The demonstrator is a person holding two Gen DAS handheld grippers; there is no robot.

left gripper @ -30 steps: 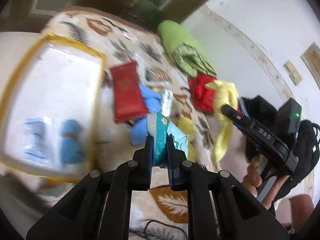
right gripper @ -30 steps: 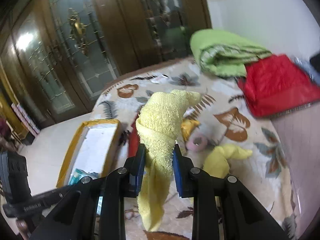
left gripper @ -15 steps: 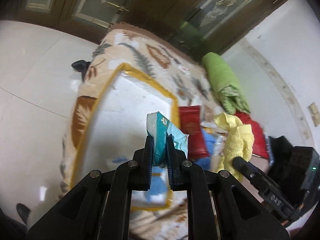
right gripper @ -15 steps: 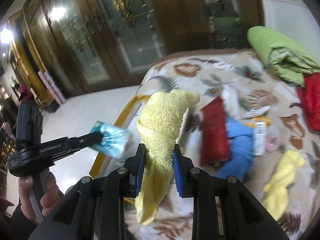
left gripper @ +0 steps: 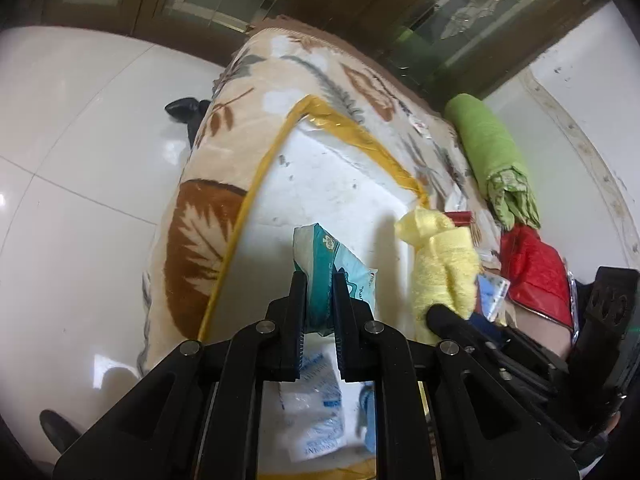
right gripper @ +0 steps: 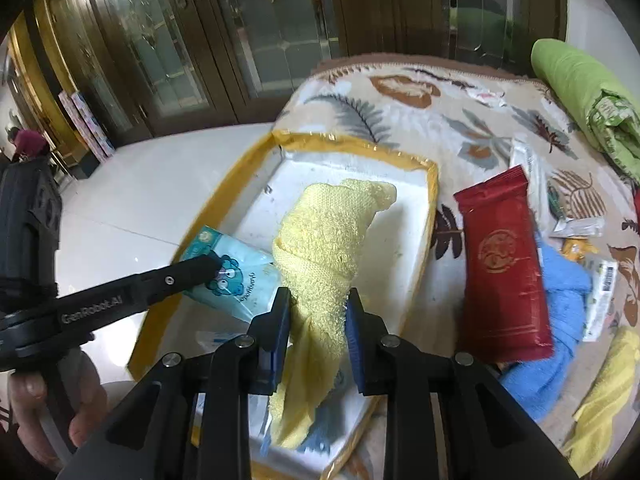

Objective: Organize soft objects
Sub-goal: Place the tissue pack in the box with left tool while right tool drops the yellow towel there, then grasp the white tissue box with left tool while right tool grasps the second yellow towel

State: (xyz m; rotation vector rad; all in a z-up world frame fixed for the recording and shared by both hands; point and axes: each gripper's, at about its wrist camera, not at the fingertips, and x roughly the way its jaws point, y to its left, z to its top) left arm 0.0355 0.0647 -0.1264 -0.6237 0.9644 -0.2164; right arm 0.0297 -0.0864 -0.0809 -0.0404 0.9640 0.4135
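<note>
My left gripper [left gripper: 320, 300] is shut on a light blue tissue pack [left gripper: 332, 268] and holds it above the white tray with a yellow rim [left gripper: 280, 152]. The pack also shows in the right wrist view [right gripper: 236, 276]. My right gripper [right gripper: 316, 312] is shut on a yellow towel [right gripper: 324, 248] that hangs over the same tray [right gripper: 432, 200]. The towel also shows in the left wrist view [left gripper: 444, 268]. Inside the tray lie a white-blue packet [left gripper: 316, 412] and a blue cloth [right gripper: 320, 412].
The tray sits on a leaf-patterned blanket [right gripper: 400, 104] at the bed's edge, white tiled floor [left gripper: 80, 160] beside it. On the blanket lie a red pouch [right gripper: 504, 268], a blue towel [right gripper: 560, 320], another yellow cloth [right gripper: 604, 392], a green folded blanket [right gripper: 584, 88] and small sachets.
Both grippers have moved over the tray, carrying the tissue pack and the yellow towel. They now hang side by side above it.
</note>
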